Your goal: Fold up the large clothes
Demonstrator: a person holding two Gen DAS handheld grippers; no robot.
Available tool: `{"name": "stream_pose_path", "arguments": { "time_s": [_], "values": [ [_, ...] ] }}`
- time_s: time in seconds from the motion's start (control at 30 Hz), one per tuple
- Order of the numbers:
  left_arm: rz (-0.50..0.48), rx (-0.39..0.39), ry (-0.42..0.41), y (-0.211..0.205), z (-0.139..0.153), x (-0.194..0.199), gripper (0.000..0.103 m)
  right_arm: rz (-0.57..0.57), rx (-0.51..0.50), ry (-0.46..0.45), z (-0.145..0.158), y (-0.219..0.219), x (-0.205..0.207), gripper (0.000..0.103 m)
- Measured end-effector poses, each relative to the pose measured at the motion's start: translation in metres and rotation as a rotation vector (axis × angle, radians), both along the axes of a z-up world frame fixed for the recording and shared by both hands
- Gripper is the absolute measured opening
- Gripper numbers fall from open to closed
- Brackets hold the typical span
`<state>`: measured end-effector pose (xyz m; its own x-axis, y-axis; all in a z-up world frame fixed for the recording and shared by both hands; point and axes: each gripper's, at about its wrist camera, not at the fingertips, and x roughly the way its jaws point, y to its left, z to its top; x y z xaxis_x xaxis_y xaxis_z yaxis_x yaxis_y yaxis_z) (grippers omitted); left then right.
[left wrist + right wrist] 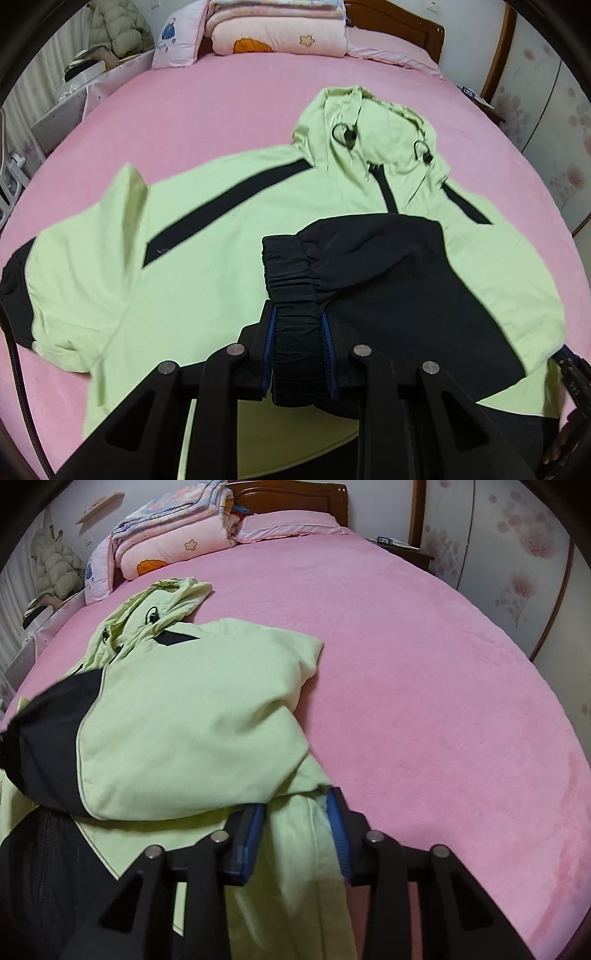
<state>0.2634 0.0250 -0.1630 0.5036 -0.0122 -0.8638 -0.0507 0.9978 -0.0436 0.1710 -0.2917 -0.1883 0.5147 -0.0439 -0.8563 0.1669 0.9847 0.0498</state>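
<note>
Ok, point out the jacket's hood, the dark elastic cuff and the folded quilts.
hood [369, 122], left wrist view, pale green crown.
dark elastic cuff [291, 273], left wrist view, gathered band.
folded quilts [173, 542], right wrist view, pink front fold.

The left gripper points steeply down, its 2 fingers clamped on a dark elastic cuff. The right gripper, equally steep, pinches a fold of green fabric between its blue pads.
</note>
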Motion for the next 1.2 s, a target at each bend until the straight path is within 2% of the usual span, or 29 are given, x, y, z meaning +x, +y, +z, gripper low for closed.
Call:
{"name": "stream_pose_path", "arguments": {
  "time_s": [0.1,0.23,0.4,0.57,0.67,0.73,0.8,0.87,0.97,1.03,1.13,1.2],
  "values": [
    [0.001,0.011,0.019,-0.001,-0.009,0.005,0.022,-0.035,-0.020,0.014,0.001,-0.004,-0.006,0.015],
    [-0.016,0.016,0.062,0.000,-0.018,0.011,0.027,-0.046,-0.006,0.052,-0.001,-0.013,-0.017,0.015],
    [-0.038,0.027,0.079,0.002,-0.017,0.006,0.029,-0.034,-0.019,0.033,0.016,-0.017,-0.023,0.015],
    [-0.032,0.020,-0.004,0.003,0.018,-0.006,0.030,-0.023,0.023,-0.016,0.036,-0.017,-0.017,0.015],
    [-0.021,0.027,-0.080,-0.001,0.042,-0.011,0.039,0.004,0.035,-0.027,0.041,-0.008,-0.006,0.015],
    [-0.014,0.002,-0.134,-0.003,0.055,-0.013,0.043,0.027,0.052,-0.038,0.041,0.000,0.003,0.015],
    [-0.033,-0.015,-0.145,-0.008,0.056,-0.011,0.045,0.045,0.080,-0.039,0.037,0.007,0.013,0.015],
    [-0.051,-0.006,-0.117,-0.016,0.046,-0.005,0.045,0.051,0.084,-0.017,0.027,0.011,0.025,0.014],
    [-0.075,0.001,-0.041,-0.025,0.016,0.007,0.045,0.045,0.060,0.064,0.001,0.013,0.043,0.013],
    [-0.077,0.013,0.023,-0.027,-0.008,0.012,0.045,0.037,0.027,0.110,-0.013,0.012,0.048,0.004],
    [-0.063,0.072,0.083,-0.024,-0.037,0.015,0.045,0.052,-0.032,0.123,-0.018,0.013,0.048,0.003],
    [-0.058,0.090,0.073,-0.020,-0.042,0.012,0.045,0.056,-0.046,0.120,-0.016,0.011,0.045,0.002]
  ]
}}
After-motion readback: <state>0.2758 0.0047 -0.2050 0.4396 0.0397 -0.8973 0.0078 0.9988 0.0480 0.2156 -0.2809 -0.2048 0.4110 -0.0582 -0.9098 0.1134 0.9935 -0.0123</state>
